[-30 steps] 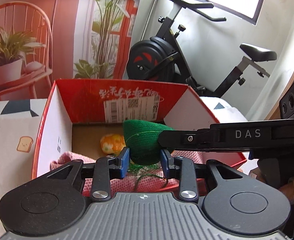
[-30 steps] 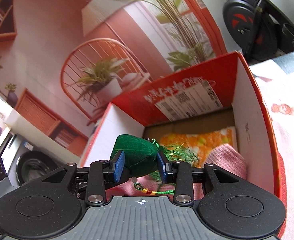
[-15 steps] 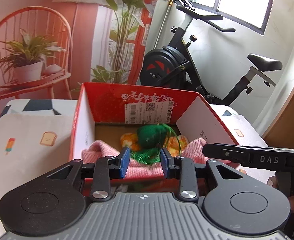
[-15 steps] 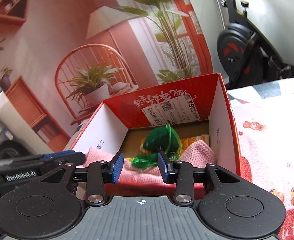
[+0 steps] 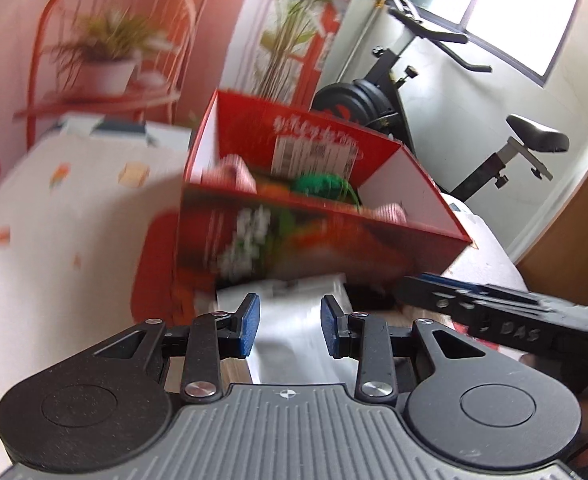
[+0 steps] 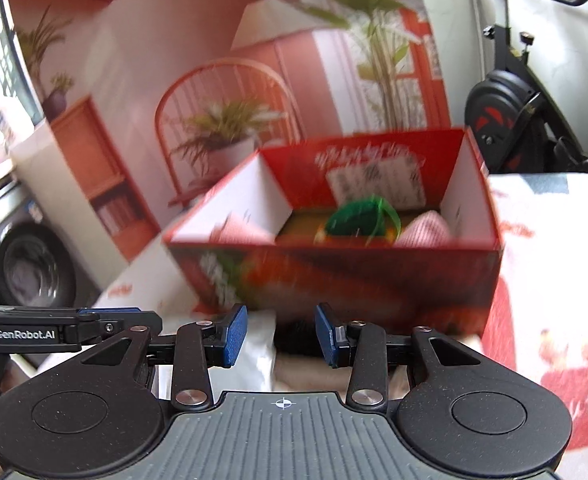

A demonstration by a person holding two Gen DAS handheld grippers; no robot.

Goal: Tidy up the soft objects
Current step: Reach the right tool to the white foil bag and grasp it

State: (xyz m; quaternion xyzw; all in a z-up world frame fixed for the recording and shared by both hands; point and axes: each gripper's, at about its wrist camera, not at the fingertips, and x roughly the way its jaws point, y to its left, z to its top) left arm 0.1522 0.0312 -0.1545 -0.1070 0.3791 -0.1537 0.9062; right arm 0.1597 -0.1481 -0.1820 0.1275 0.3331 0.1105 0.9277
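Left gripper (image 5: 287, 326): jaws part-open with nothing between them, blue pads apart, hovering short of the box's near wall.
Right gripper (image 6: 281, 334): jaws part-open too, holding nothing, also on the near side of the box.
Red cardboard box (image 5: 326, 240): open-topped, at 12 o'clock from both grippers; near rim runs level, white inner walls stand free.
Green soft toy (image 6: 356, 216): inside the box, toward the far wall, resting on orange fabric below the shipping label (image 6: 376, 180).
Pink knitted cloth (image 6: 424, 228): bunched in the box at 3 o'clock of the green toy, against the right wall; more pink at the left wall.
White bag (image 5: 294, 320): lying just in front of the box, under the left jaws.
Open room: patterned counter (image 6: 554, 264) bare at 3 o'clock of the box.
Exercise bike (image 5: 434, 92): behind the box at 1 o'clock, well apart.
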